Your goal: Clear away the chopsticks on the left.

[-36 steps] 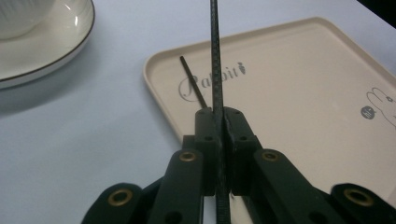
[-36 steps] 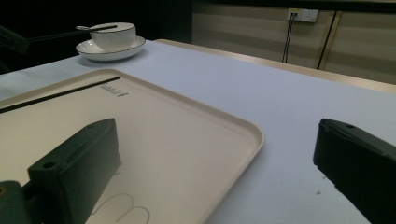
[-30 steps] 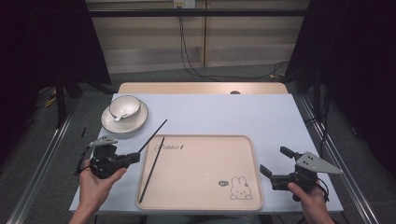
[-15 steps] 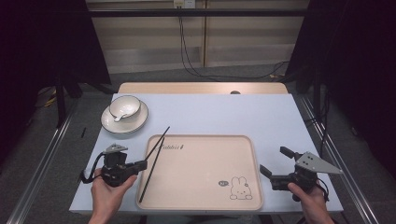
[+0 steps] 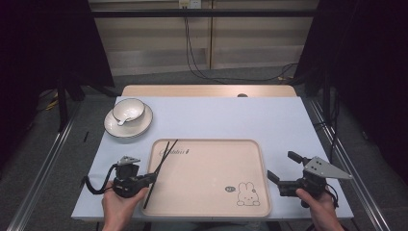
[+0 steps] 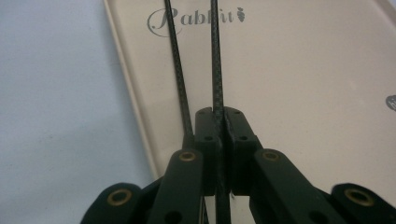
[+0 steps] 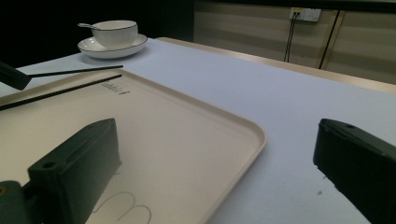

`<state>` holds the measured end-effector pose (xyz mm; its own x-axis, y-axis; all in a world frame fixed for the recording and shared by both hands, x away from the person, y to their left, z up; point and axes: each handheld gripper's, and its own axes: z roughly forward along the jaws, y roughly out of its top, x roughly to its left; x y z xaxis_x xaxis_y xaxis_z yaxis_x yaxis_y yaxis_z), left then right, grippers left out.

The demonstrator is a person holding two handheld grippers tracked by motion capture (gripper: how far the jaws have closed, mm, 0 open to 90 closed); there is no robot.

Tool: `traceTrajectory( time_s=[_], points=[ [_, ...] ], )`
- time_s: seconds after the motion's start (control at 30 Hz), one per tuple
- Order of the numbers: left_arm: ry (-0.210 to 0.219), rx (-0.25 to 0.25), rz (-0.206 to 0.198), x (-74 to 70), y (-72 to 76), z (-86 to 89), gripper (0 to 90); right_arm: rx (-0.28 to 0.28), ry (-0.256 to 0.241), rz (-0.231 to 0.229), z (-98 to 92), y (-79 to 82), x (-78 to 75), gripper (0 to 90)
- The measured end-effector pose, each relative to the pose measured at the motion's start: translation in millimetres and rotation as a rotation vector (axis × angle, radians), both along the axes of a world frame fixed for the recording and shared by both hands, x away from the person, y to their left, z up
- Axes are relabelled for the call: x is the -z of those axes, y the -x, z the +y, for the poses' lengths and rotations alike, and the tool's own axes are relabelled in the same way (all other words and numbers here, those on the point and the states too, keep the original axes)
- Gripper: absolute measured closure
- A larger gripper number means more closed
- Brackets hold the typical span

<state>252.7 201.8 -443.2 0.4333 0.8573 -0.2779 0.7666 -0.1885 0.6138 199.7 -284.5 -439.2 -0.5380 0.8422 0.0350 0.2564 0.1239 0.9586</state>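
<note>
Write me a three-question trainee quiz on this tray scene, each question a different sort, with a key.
1. True or false: the left gripper is shut on one chopstick.
2. The right gripper is: A) open, holding nothing; B) shut on a spoon; C) lifting the bowl.
3. Fill in: the bowl stands on a ____.

Key: 1 true; 2 A; 3 plate.

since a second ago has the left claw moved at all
Yes. The left claw, shut on one chopstick, has shifted right toward the tray and slightly nearer the person, away from the bowl. It now sits at the tray's left edge.
</note>
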Motion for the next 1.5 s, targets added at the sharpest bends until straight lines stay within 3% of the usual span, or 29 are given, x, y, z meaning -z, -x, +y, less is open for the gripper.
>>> traceTrajectory(
  time_s=[0.37, 0.5, 0.73, 0.83, 0.97, 1.03, 1.13, 1.27, 1.43, 1.5],
  points=[
    [-0.073, -0.027, 0.054, 12.3, -6.6, -12.0, 85.4, -0.004, -0.002, 0.005, 0.8, -0.1, -0.1, 0.3],
    [-0.07, -0.035, 0.071, 14.7, -10.3, -16.8, 85.3, -0.003, 0.0, 0.004, 0.6, -0.8, 0.2, 0.4],
    [-0.077, -0.029, 0.068, 16.3, -12.0, -17.7, 85.1, -0.006, 0.001, 0.008, 1.1, -0.8, 0.2, 0.4],
    [-0.055, -0.03, 0.069, 16.5, -11.3, -18.6, 80.0, -0.006, 0.0, 0.007, 1.1, -0.8, 0.2, 0.4],
    [-0.048, -0.022, 0.069, 16.6, -11.5, -18.5, 79.6, -0.006, 0.001, 0.007, 1.2, -0.6, 0.1, 0.4],
    [-0.028, 0.002, 0.069, 16.5, -11.4, -18.6, 75.4, -0.008, 0.002, 0.007, 1.1, -0.7, 0.1, 0.3],
    [0.012, 0.023, -0.003, 10.6, -10.7, -14.7, 71.8, -0.006, -0.001, 0.005, 1.3, -0.7, 0.1, 0.4],
    [0.056, 0.075, -0.098, 0.2, -8.7, -6.4, 58.9, 0.003, -0.005, 0.0, 0.6, -0.9, -0.1, 0.3],
    [0.05, 0.135, -0.185, -8.9, -5.1, 4.7, 40.8, -0.001, 0.003, -0.001, 0.4, -0.3, -0.2, 0.4],
    [0.069, 0.143, -0.226, -13.1, -4.6, 9.8, 32.3, -0.001, 0.007, -0.007, -0.2, -0.5, -0.3, 0.3]
  ],
)
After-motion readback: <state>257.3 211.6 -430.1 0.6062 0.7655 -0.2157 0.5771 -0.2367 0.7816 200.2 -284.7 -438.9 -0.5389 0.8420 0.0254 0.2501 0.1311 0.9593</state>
